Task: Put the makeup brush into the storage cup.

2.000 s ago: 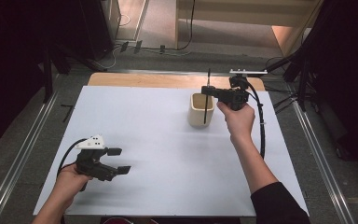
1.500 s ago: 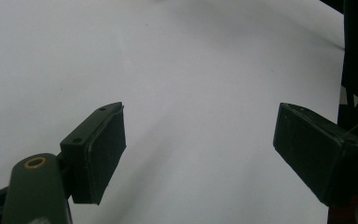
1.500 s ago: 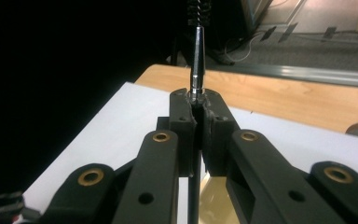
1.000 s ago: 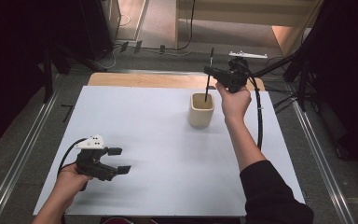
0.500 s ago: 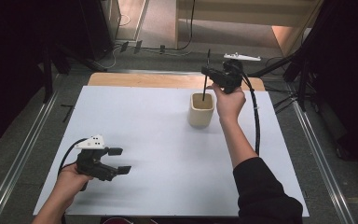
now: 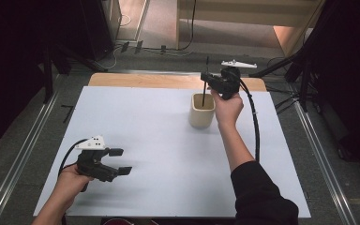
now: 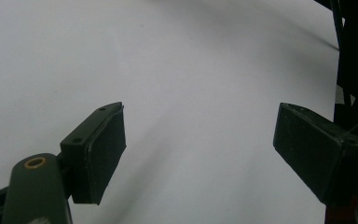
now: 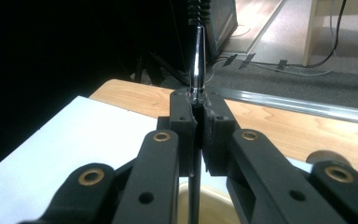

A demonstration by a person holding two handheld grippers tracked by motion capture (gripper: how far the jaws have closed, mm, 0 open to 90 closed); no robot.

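Note:
A beige cup (image 6: 201, 111) stands on the white table sheet (image 6: 145, 122), right of centre toward the far side. My right gripper (image 6: 206, 76) hovers above the cup, shut on a thin black brush (image 6: 204, 89) held upright, its lower end dipping inside the cup. In the right gripper view the jaws (image 8: 199, 116) pinch the brush's silver shaft (image 8: 197, 60), black bristles sit at the top, and the cup's rim (image 8: 214, 203) lies below. My left gripper (image 6: 120, 161) rests low over the sheet at the near left, open and empty, its jaws wide apart (image 7: 200, 149).
A bare wooden strip (image 6: 145, 80) runs along the table's far edge. Metal rails (image 6: 23, 154) flank both sides. Cables and dark stands (image 6: 304, 70) sit on the floor beyond the table. The right gripper's cable (image 6: 254, 122) hangs beside the forearm.
The right gripper has lifted and shifted toward the far edge with the brush, which stays upright over the cup. The left gripper has not moved.

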